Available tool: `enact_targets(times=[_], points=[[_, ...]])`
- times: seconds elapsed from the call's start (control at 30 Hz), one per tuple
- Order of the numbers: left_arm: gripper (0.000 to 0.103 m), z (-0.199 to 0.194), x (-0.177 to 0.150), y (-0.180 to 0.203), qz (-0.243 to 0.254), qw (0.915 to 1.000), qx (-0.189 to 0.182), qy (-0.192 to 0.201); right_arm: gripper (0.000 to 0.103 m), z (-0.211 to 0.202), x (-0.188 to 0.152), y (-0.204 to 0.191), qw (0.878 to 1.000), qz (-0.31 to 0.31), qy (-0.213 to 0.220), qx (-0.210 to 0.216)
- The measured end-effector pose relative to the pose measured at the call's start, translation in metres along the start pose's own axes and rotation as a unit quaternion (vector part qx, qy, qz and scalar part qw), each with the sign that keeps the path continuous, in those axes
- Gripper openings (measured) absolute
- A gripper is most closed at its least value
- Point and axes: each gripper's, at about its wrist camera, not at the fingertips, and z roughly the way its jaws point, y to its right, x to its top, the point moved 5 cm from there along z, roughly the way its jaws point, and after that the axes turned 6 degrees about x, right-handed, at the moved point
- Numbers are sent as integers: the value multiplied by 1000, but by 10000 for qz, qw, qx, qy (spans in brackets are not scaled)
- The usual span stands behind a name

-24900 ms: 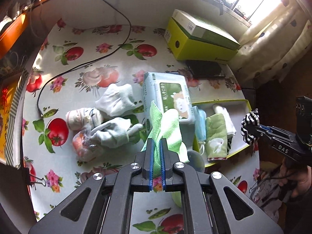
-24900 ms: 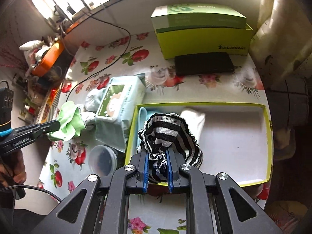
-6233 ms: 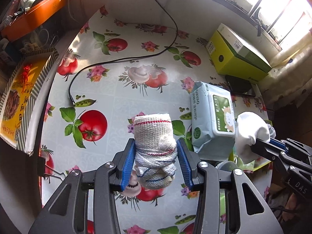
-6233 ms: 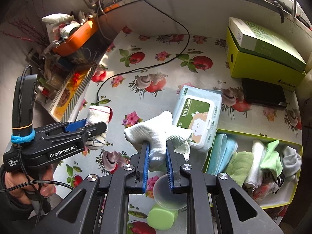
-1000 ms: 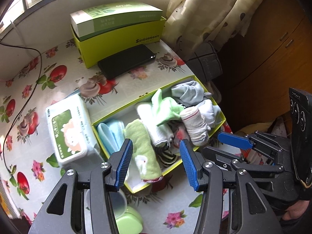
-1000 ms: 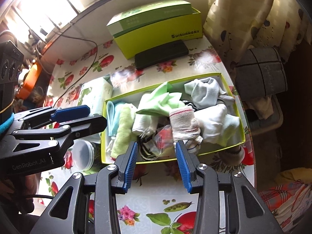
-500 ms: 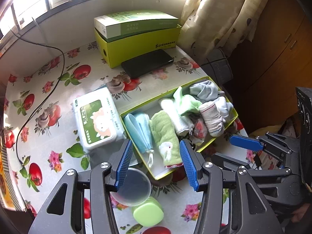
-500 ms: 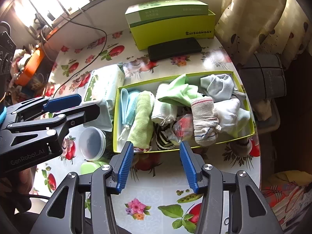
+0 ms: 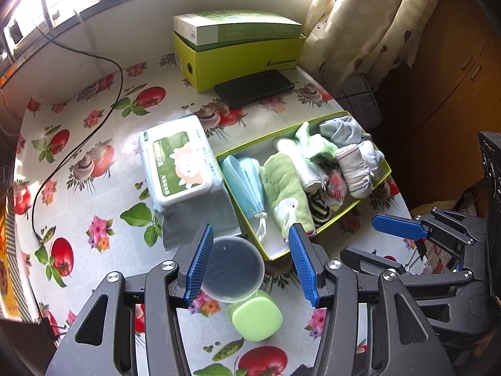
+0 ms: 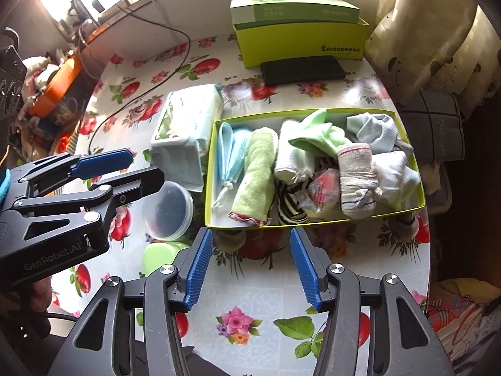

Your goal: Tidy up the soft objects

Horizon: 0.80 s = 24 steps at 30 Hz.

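Sorting looked done; both grippers empty, clear of tray.
L to R in right wrist view: left gripper (image 10: 137,169) wide open, nothing held, near wipes pack (image 10: 188,116); soft items w/ rolled sock (image 10: 357,181) packed in green tray (image 10: 313,222); right gripper (image 10: 249,266) parted approx. halfway, empty. Next prob. only a check for strays.

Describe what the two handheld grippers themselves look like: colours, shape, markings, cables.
Both are black plastic tools with cut-out triangular frames, silver screws and two long fingers faced with ribbed blue pads. The left gripper carries white "GenRobot.AI" lettering on its side, a blue band around its upright handle at the frame edge, and a black cable trailing below the hand. The right gripper looks identical; its handle shows a row of round buttons.
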Motion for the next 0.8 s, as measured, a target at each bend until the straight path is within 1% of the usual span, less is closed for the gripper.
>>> enact_targets(times=[0.13, 0.27, 0.47, 0.63, 0.8], points=[[51, 1, -6, -6, 2, 10000, 59, -28, 52, 4, -2, -7, 10000, -49, -45, -11], [51, 2, -13, -9, 103, 9998, 156, -60, 52, 7, -4, -12, 10000, -51, -62, -52], [51, 4, -18, -10, 181, 9997, 130, -142, 52, 6, -6, -14, 9999, -18, -33, -110], [51, 5, -17, -5, 236, 9996, 13, -167, 52, 2, -10, -6, 9997, 60, 24, -228], [51, 7, -17, 4, 325, 9993, -8, -199, 52, 0, -15, 4, 9994, 134, 62, -297]])
